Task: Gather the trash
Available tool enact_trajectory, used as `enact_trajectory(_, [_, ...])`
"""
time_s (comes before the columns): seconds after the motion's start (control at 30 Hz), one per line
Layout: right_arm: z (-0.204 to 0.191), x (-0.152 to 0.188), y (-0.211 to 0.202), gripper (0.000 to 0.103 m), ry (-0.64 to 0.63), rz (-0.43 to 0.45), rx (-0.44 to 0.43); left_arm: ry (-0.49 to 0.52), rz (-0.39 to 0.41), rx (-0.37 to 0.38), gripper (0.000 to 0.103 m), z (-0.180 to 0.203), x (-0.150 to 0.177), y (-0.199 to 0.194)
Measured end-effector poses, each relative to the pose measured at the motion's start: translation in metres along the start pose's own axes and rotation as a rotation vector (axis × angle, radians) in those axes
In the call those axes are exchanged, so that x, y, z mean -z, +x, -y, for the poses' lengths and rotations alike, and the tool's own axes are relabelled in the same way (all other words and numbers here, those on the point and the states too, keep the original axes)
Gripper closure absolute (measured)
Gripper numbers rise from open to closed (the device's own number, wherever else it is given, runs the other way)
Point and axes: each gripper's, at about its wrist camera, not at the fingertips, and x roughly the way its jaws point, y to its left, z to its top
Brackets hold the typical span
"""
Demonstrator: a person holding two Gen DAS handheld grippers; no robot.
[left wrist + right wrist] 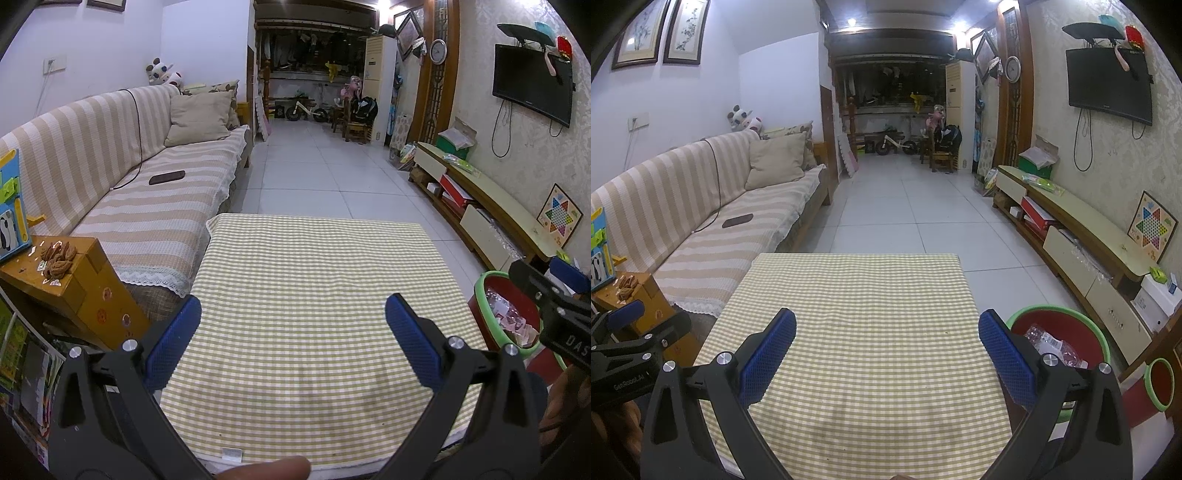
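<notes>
My left gripper (293, 336) is open and empty above the near part of a table with a green checked cloth (314, 280). My right gripper (886, 350) is open and empty over the same table (857, 295). A red bin with a green rim (1067, 325) stands on the floor right of the table and holds crumpled plastic and paper trash (1049, 345). It also shows in the left wrist view (495, 295), with the right gripper's body (554, 310) in front of it. No trash shows on the cloth.
A striped sofa (147, 192) runs along the left with a dark phone (167, 177) on it. A wooden side table (66, 273) holds nut shells. A low TV cabinet (1082, 236) lines the right wall. A smaller red bin (1160, 384) stands at far right.
</notes>
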Motion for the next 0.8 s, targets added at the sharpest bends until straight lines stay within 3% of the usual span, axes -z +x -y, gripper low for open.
enact_trajectory(0.37, [0.0006, -0.0003, 0.0012, 0.007, 0.0, 0.0, 0.0, -0.001, 0.001, 0.001, 0.005, -0.0003, -0.0004, 0.0])
enact_trajectory(0.57, [0.0005, -0.0003, 0.0016, 0.007, 0.0, -0.001, -0.001, -0.007, 0.038, 0.027, 0.005, 0.0026, -0.0002, -0.0061])
enact_trajectory(0.8, [0.0021, 0.0003, 0.0021, 0.007, 0.0, -0.003, -0.002, -0.013, 0.024, -0.003, 0.005, 0.0034, 0.0011, -0.0037])
